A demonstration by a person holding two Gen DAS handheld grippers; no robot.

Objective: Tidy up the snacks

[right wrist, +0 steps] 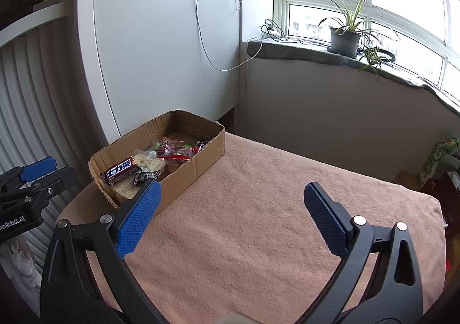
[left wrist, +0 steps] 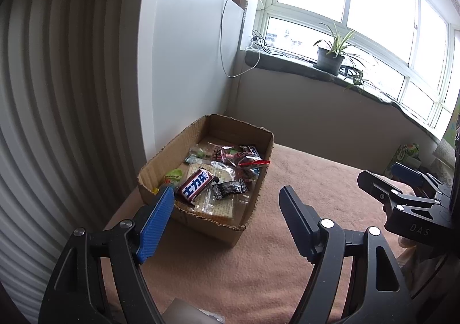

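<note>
Both jaws stand wide and hold nothing: the left gripper (left wrist: 227,194) and right gripper (right wrist: 233,189) hang above the peach cloth-covered table (right wrist: 258,209); wrapped snacks (left wrist: 218,174) fill the shallow brown cardboard box (right wrist: 201,163) at its far left corner.
</note>
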